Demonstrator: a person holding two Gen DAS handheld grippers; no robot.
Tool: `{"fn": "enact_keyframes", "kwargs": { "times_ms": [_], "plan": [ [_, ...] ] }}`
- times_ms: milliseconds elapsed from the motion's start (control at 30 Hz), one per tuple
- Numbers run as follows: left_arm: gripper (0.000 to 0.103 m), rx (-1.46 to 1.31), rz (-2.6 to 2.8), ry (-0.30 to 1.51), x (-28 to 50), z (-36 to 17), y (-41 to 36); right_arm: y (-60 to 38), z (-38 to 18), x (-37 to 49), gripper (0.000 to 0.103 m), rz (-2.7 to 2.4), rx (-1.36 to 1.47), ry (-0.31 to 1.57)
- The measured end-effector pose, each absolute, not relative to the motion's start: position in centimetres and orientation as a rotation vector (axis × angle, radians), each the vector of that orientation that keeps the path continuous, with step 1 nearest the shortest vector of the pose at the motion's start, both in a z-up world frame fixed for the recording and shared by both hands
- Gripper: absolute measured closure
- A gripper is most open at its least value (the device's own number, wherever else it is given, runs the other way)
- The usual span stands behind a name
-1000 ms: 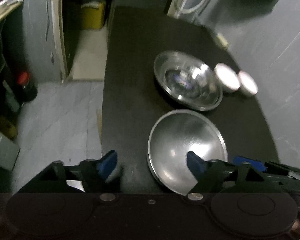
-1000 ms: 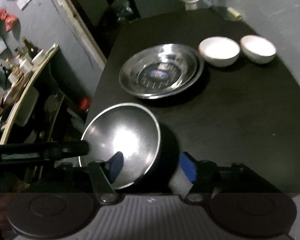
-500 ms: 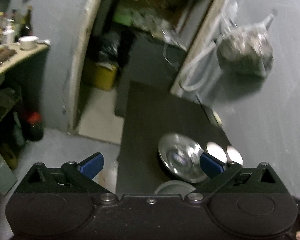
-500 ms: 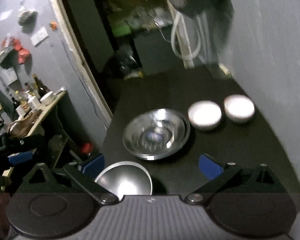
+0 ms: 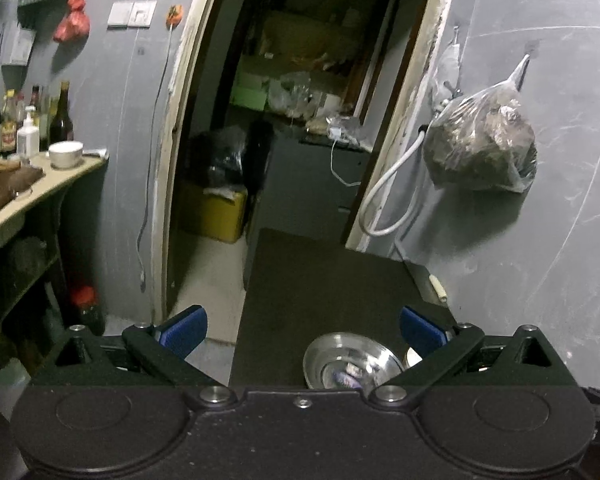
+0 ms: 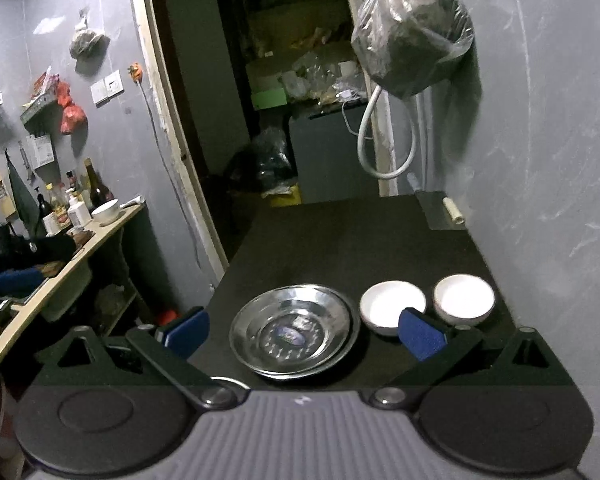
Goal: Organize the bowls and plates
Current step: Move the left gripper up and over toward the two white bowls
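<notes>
both grippers wide open above the dark table

the black table [image 6: 340,240] runs along the grey wall. on it sit stacked steel plates [image 6: 294,332], with two white bowls [image 6: 392,307] [image 6: 464,298] just beside them on the wall side. the right gripper [image 6: 304,330] and the left gripper [image 5: 302,328] hover over the near end, blue pads spread wide, holding nothing.
</notes>
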State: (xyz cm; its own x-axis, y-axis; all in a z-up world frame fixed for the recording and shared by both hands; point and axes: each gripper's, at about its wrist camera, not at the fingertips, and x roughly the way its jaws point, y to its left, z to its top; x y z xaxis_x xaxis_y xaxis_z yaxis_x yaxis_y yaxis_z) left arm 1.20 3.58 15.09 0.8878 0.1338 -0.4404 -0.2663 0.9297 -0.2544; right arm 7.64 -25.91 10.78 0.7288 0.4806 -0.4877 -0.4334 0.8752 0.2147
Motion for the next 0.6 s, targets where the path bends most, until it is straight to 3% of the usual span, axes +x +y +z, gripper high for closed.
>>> {"fn": "enact_keyframes", "kwargs": {
  "times_ms": [600],
  "plan": [
    [0.001, -0.111, 0.032, 0.531, 7.3, 17.2, 2.0, -28.8, 7.0, 7.1, 0.0, 0.26, 0.214, 0.63]
  ]
}}
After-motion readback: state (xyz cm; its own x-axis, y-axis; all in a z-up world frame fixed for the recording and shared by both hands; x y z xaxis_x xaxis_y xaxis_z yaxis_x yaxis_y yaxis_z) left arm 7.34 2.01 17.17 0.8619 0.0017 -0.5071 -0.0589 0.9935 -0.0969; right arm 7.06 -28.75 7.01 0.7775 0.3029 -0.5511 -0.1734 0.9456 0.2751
